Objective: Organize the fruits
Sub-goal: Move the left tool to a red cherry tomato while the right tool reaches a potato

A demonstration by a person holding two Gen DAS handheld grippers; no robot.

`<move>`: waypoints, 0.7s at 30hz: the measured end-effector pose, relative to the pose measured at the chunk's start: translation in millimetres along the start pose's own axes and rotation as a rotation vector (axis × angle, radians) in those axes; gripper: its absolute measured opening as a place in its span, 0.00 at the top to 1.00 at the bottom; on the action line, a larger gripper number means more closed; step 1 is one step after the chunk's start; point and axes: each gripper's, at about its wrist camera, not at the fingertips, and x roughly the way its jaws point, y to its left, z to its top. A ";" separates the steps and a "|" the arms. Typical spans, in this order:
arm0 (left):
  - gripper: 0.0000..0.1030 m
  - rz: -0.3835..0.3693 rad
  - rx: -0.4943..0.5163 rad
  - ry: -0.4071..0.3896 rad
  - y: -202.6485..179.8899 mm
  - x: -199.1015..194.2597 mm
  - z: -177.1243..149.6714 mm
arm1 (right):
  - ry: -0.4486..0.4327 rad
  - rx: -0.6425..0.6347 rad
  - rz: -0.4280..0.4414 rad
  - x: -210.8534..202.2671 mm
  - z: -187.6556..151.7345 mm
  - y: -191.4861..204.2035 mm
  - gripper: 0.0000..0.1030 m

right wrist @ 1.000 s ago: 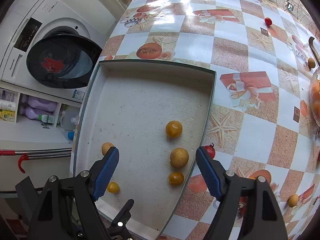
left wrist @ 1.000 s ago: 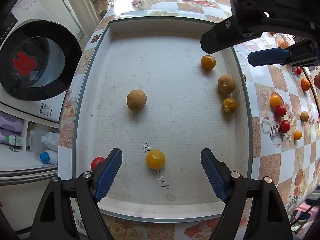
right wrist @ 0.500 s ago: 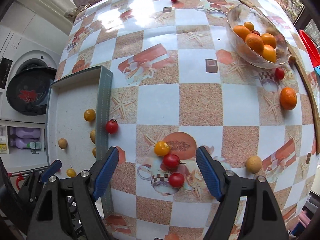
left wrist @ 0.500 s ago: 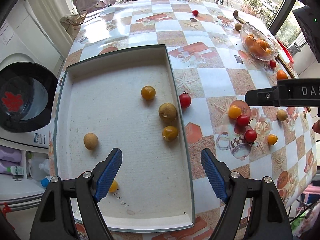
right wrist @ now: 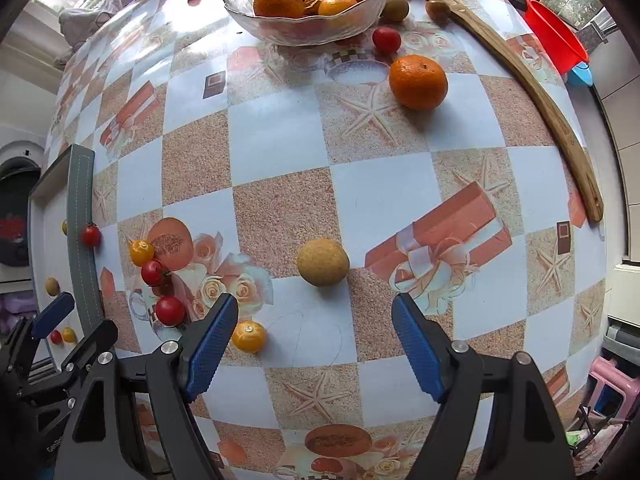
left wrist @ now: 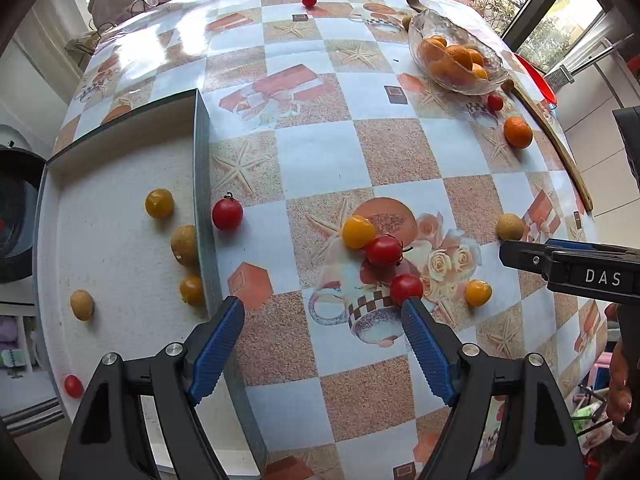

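from your left wrist, the left claw (left wrist: 322, 312) is spread wide with nothing in it, over the checkered surface (left wrist: 312, 152) just right of the tray (left wrist: 202, 184), a red tomato (left wrist: 406, 288) right at its right fingertip. from your right wrist, the right claw (right wrist: 314, 314) is spread and empty too, with a tan round fruit (right wrist: 323, 262) just ahead and a glass bowl (right wrist: 308, 24) of oranges at the far edge.

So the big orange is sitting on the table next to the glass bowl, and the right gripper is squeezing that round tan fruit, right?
Not quite. The right gripper is open and empty; the tan fruit lies free on the table ahead of it, as the right wrist view shows. The big orange does sit beside the glass bowl.
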 end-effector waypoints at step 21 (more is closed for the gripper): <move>0.29 0.029 -0.054 0.063 -35.4 45.4 8.3 | -0.015 -0.100 -0.024 16.7 14.3 -1.0 0.40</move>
